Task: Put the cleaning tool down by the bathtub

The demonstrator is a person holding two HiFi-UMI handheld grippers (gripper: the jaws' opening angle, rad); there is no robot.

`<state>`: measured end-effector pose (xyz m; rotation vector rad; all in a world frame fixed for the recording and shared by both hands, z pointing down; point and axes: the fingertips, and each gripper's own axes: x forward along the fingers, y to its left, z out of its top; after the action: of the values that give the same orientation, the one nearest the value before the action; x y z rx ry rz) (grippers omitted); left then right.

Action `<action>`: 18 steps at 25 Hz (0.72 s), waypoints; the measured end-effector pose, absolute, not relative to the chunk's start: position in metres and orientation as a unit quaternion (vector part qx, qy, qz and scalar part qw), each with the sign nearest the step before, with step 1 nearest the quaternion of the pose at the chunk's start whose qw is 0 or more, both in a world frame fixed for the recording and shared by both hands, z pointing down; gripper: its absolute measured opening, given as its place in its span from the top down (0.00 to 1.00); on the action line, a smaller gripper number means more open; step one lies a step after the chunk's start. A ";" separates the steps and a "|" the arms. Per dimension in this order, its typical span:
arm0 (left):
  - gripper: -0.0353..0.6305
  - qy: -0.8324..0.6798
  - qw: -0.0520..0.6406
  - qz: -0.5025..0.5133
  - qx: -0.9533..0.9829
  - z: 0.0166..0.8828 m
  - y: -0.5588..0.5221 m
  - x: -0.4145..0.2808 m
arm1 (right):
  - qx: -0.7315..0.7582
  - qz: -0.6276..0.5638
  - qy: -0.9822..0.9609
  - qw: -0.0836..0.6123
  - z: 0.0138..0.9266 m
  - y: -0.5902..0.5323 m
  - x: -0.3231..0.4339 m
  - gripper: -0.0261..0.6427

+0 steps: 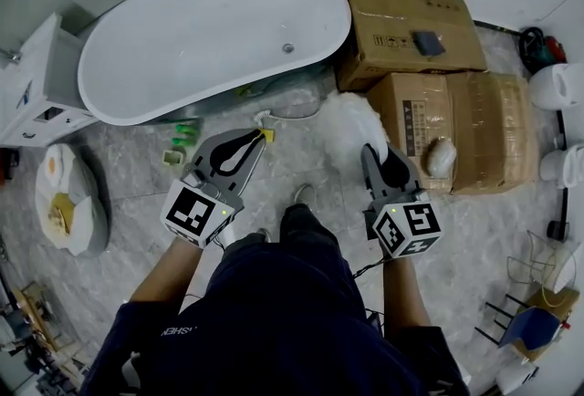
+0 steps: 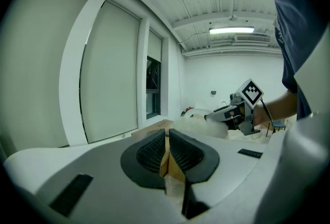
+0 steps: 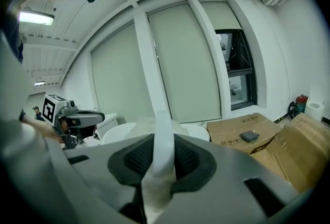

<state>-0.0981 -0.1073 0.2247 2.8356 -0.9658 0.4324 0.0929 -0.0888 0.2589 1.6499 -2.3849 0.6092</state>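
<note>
The cleaning tool is a fluffy white duster (image 1: 351, 125) held above the marble floor, just off the right end of the white bathtub (image 1: 210, 38). My right gripper (image 1: 374, 153) is shut on its flat white handle (image 3: 163, 135), which stands up between the jaws in the right gripper view. My left gripper (image 1: 259, 138) is level with it to the left, near the tub's front side, and is shut on a small yellow-tan piece (image 2: 166, 162). The left gripper view shows the right gripper (image 2: 227, 112) with the duster's fluff (image 2: 198, 121) ahead of it.
Cardboard boxes (image 1: 411, 20) (image 1: 456, 130) stand right of the tub. Small green items (image 1: 182, 125) lie on the floor by the tub's front. A white cabinet (image 1: 36, 84) and an egg-patterned cushion (image 1: 68, 198) are on the left. White fixtures (image 1: 558, 86) line the right edge.
</note>
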 end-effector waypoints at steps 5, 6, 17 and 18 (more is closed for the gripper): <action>0.88 -0.323 0.067 0.165 0.930 0.244 -0.148 -0.066 | 0.550 0.215 -0.802 0.089 0.277 -0.133 0.130 0.82; 0.88 -0.323 0.068 0.169 0.929 0.249 -0.156 -0.060 | 0.550 0.218 -0.801 0.090 0.281 -0.142 0.137 0.82; 0.88 -0.298 0.080 0.205 0.929 0.288 -0.215 -0.009 | 0.565 0.234 -0.784 0.110 0.331 -0.203 0.196 0.82; 0.88 -0.296 0.084 0.208 0.928 0.292 -0.218 -0.006 | 0.568 0.236 -0.781 0.112 0.337 -0.206 0.199 0.82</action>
<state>-0.0061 -0.2185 0.2925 2.7708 -0.8831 0.6216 0.1992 -0.2060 0.3369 1.6665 -2.2910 0.6929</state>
